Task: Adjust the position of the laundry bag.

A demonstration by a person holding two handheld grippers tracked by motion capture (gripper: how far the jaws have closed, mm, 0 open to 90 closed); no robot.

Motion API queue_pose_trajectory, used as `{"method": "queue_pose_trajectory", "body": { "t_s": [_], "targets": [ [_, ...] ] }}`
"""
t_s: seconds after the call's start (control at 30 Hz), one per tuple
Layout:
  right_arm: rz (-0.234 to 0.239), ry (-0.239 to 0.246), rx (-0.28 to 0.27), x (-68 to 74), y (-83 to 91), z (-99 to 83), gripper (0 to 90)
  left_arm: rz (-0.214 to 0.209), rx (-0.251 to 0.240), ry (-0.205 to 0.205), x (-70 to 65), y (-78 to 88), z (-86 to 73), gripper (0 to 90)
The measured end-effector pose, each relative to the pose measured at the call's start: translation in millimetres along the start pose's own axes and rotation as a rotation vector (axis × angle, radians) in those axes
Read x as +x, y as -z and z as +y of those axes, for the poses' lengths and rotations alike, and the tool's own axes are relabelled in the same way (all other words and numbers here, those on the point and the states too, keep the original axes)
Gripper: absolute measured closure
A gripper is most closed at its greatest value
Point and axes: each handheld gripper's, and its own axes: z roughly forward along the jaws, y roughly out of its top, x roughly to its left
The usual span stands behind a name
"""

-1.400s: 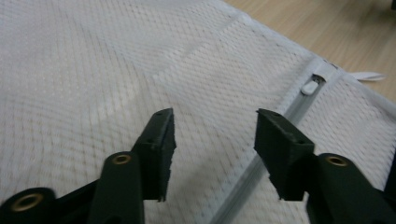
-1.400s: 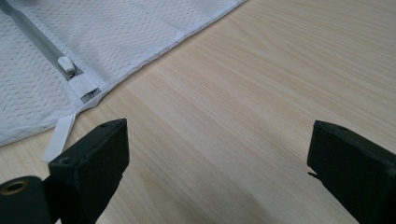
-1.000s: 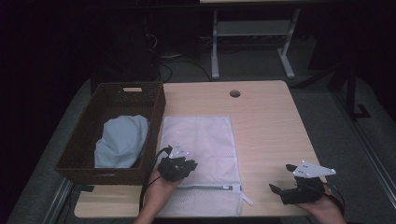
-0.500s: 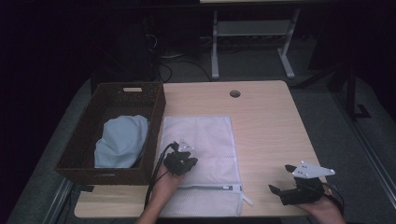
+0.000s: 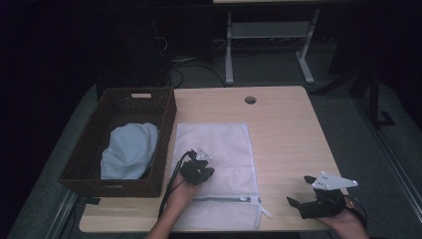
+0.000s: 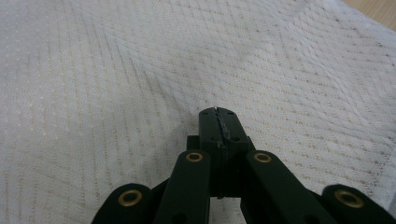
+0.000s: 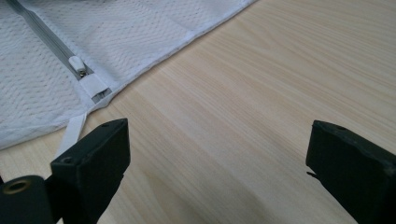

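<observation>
A white mesh laundry bag (image 5: 219, 144) lies flat on the wooden table (image 5: 288, 134), its zipper (image 5: 234, 199) along the near edge. My left gripper (image 5: 200, 169) rests on the bag's near left part, pointing down into the fabric. In the left gripper view its jaws (image 6: 218, 112) are shut with a thin ridge of mesh (image 6: 140, 70) pinched at the tip, and creases run out from there. My right gripper (image 5: 300, 190) sits open on bare wood at the near right. Between its wide jaws (image 7: 217, 144) is only tabletop, with the zipper pull (image 7: 77, 65) off to the left.
A dark wicker basket (image 5: 166, 124) stands at the table's left, touching the bag's edge, with a pale blue cloth (image 5: 130, 149) inside. A round cable hole (image 5: 250, 100) is near the far edge. Beyond the table stands a metal frame (image 5: 268, 35) on a dark floor.
My left hand has moved a little forward over the bag and sunk onto the mesh. The right gripper has stayed where it was.
</observation>
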Motion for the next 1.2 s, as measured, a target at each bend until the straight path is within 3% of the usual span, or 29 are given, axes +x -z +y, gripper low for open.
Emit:
{"method": "queue_pose_trajectory", "body": {
  "t_s": [0.23,0.77,1.2],
  "targets": [
    [-0.001,0.0,-0.001,-1.2,0.5,-0.5,5.9,-0.025,-0.011,0.013,-1.0,-9.4,9.3,90.0],
    [-0.007,-0.005,0.0,-2.2,1.4,-1.2,6.0,-0.061,-0.01,-0.006,-1.1,-28.7,31.4,90.0],
    [-0.004,-0.007,-0.002,-2.7,2.2,-1.6,6.0,-0.095,-0.033,0.015,-7.7,-52.5,55.8,90.0]
  ]
}}
